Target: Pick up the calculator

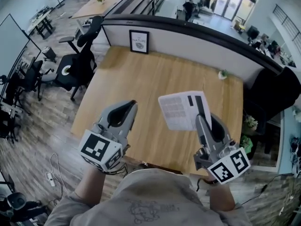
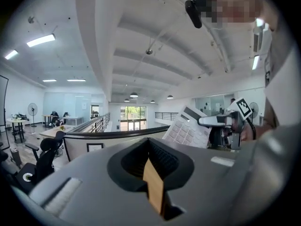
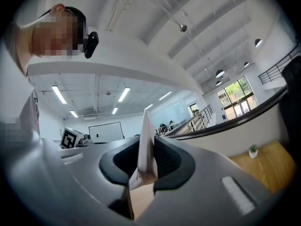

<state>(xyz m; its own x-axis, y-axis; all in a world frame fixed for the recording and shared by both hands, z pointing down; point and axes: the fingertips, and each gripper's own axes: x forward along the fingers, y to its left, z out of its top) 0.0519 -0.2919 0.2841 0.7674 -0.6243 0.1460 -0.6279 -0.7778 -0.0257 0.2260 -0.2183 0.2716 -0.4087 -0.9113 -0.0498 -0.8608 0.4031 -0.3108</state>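
A white calculator (image 1: pixel 181 109) with grey keys and a dark display strip is held in the air above the wooden table (image 1: pixel 141 79). My right gripper (image 1: pixel 200 120) is shut on its near edge. In the right gripper view the calculator (image 3: pixel 143 145) stands edge-on between the jaws of the right gripper (image 3: pixel 143 175). In the head view my left gripper (image 1: pixel 124 108) hovers to the left, apart from the calculator. In its own view the left gripper (image 2: pixel 153 173) has its jaws a narrow gap apart with nothing between them. That view also shows the calculator (image 2: pixel 188 128) tilted in the right gripper (image 2: pixel 218 121).
A framed picture (image 1: pixel 139 41) leans on the partition at the table's back edge. A small potted plant (image 1: pixel 222 73) stands at the back right corner. Office chairs (image 1: pixel 75 65) are on the floor to the left, and more plants (image 1: pixel 249 124) to the right.
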